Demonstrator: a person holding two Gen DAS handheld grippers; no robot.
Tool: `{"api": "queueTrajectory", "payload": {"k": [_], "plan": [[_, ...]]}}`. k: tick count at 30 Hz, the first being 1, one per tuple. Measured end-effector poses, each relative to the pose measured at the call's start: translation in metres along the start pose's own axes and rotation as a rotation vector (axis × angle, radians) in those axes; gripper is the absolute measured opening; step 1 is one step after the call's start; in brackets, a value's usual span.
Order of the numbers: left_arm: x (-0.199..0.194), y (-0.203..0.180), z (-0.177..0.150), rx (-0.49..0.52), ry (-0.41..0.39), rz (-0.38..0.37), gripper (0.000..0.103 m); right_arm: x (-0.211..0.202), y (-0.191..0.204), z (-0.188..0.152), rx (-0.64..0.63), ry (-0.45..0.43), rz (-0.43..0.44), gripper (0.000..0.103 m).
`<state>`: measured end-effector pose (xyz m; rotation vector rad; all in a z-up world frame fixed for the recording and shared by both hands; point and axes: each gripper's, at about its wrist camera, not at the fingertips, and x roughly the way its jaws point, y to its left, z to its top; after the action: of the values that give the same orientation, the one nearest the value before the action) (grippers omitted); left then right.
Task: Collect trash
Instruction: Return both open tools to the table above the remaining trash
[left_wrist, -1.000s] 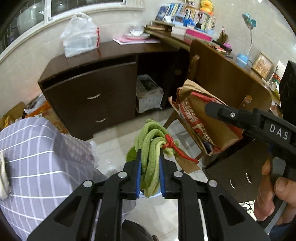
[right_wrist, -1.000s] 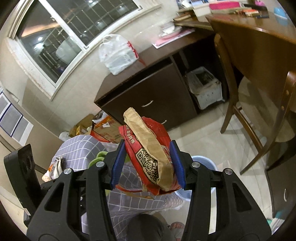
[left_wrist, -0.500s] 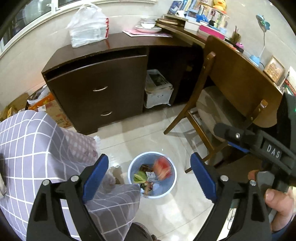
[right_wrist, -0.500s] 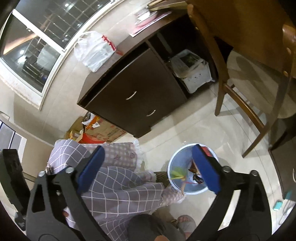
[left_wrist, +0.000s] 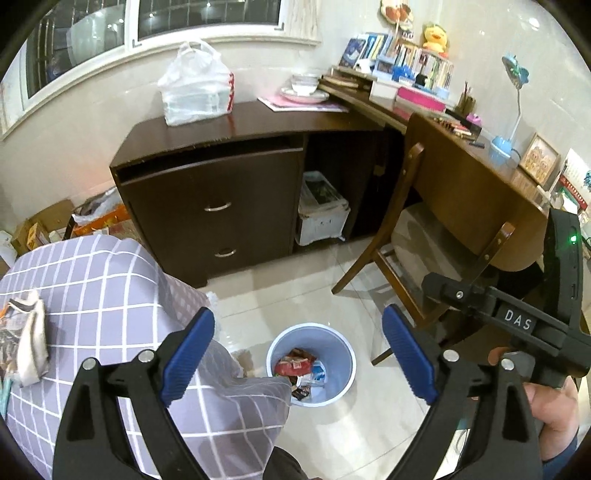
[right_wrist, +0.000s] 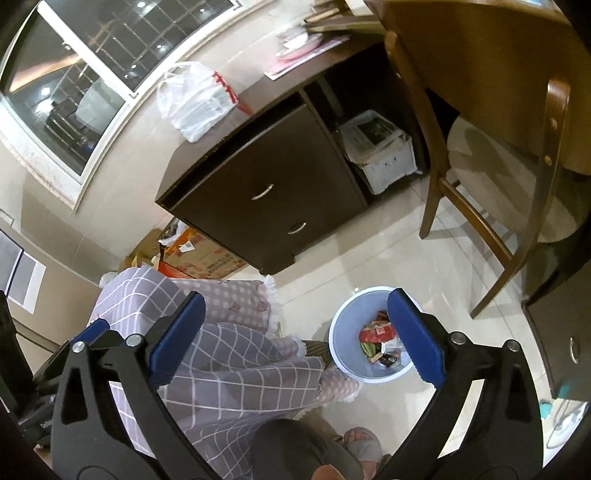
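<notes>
Both my sets of jaws stand spread wide with nothing between them, and both have just been opening. My left gripper (left_wrist: 298, 356) frames the floor below; my right gripper (right_wrist: 295, 338) does the same from the other side. In the left wrist view the right gripper's body and the hand (left_wrist: 550, 410) on its trigger sit at 4 o'clock.

Just past my pads, the checked cloth (left_wrist: 92, 314) draped over a low surface fills the 8 to 9 o'clock side, and a crumpled pale scrap (left_wrist: 31, 341) lies on it at 9 o'clock. That looks like more trash, though I cannot tell what it is.

Beyond the cloth's edge, at 6 o'clock from centre, the blue bin (left_wrist: 343, 354) stands on the tiled floor. The trash (left_wrist: 295, 367) lies inside it: a red wrapper on top, something green showing in the right wrist view (right_wrist: 367, 347).

Farther off, a wooden chair (left_wrist: 406, 236) stands at 3 o'clock and a dark cabinet (left_wrist: 210, 199) at 12 o'clock, with a white plastic bag (left_wrist: 195, 92) on top.

I judge the drop step done. Next calls for swinging to 9 o'clock, lowering open jaws over the scrap, and pinching it without catching the cloth.
</notes>
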<state>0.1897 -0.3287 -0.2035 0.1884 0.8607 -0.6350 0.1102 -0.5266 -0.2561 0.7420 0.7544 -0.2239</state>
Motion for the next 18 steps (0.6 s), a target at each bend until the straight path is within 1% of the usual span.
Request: {"api": "queueTrajectory", "payload": {"k": [10, 14, 18], "plan": [[-0.056, 0.015, -0.004, -0.02, -0.097, 0.016, 0.091, -0.041, 0.045, -0.003, -0.081, -0.071, -0.008, 0.097], [-0.083, 0.029, -0.01, -0.039, -0.148, 0.036, 0.092, -0.06, 0.075, -0.006, -0.135, -0.105, -0.007, 0.097], [-0.103, 0.047, -0.019, -0.054, -0.176, 0.07, 0.092, -0.071, 0.114, -0.015, -0.213, -0.123, 0.003, 0.097]]}}
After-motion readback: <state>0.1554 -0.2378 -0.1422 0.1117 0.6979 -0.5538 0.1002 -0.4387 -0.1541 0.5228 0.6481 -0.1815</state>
